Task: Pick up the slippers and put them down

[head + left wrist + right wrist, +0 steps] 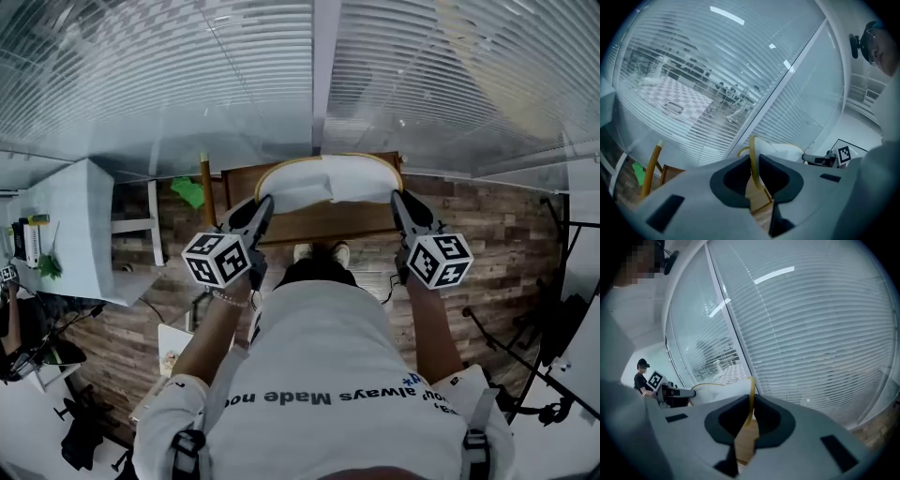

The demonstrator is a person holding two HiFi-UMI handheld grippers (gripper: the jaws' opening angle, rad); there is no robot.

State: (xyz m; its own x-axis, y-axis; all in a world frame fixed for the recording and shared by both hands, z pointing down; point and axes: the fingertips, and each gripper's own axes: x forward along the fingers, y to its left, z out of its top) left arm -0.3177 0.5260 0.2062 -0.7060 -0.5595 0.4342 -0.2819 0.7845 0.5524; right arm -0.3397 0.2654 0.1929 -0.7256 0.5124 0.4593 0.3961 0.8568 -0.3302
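The left gripper (265, 202) has its jaws pinched on the yellow rim (281, 166) at the left end of a white, soft-looking basket (328, 178). In the left gripper view the left gripper (753, 161) has the rim (752, 150) running upright through the narrow gap, with both pads pressed on it.

The basket hangs between the two grippers, in front of the person's chest and over a wooden table (319, 223); the person's shoes (301, 251) show just below it in the head view. No slippers can be seen, and whether any lie inside the basket I cannot tell.

The right gripper (397, 197) grips the right end the same way: in its own view the right gripper (751, 404) has its jaws nearly together on the thin rim (751, 390).

As I judge it, the lift is done, since the load is carried in the air by both ends, and the setting down is left.

The basket's long axis runs left to right across the head view, from one gripper to the other, about level. The rim is uppermost, so the mouth seems to face up
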